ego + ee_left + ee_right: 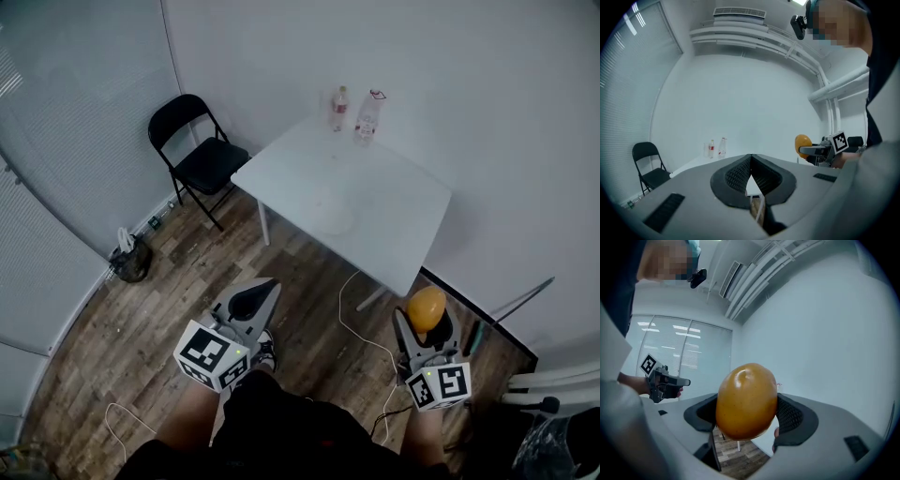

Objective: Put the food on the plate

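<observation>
An orange-yellow rounded fruit (427, 307) sits between the jaws of my right gripper (427, 319), which is shut on it above the wood floor, short of the white table's (394, 202) near corner. In the right gripper view the fruit (746, 400) fills the gap between the black pads (791, 417). A faint pale round plate (354, 223) seems to lie mid-table. My left gripper (251, 300) hangs over the floor to the left, jaws closed tip to tip on nothing (750, 164). The left gripper view shows the fruit (802, 142) off to the right.
Two plastic bottles (339, 109) (367, 116) stand at the table's far edge by the wall. A black folding chair (199, 155) is left of the table. A white cable (361, 328) runs across the floor, and a dark bag (131, 260) sits by the left wall.
</observation>
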The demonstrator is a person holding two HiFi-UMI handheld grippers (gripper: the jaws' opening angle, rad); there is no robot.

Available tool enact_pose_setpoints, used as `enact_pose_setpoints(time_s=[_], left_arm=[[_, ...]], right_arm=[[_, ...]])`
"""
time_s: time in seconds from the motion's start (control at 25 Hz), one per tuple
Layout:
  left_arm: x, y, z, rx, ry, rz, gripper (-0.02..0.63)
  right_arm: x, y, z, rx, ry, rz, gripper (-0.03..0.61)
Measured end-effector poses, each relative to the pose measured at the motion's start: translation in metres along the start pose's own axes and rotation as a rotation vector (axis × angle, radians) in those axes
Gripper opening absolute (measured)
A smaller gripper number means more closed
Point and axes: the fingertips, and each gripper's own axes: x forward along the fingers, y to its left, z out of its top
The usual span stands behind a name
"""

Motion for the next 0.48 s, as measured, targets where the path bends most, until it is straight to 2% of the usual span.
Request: enact_pose_setpoints(time_s=[0.16,0.32,0.48], left_arm=[[0.031,0.057,0.002,0.056,0.008,-0.032,0.02],[0.061,0.127,0.007,0.039,0.025,-0.052,0.02],[0.079,0.181,0.009,0.039,0.058,-0.102,0.02]], right_arm=[[0.071,0.009,-0.003,-0.027,0.017,0.006,0.367],[0.151,0.019,-0.01,-0.019,0.05,-0.014,0.367],[0.212,0.036,-0.012,-0.02,0.087,-0.022,0.367]])
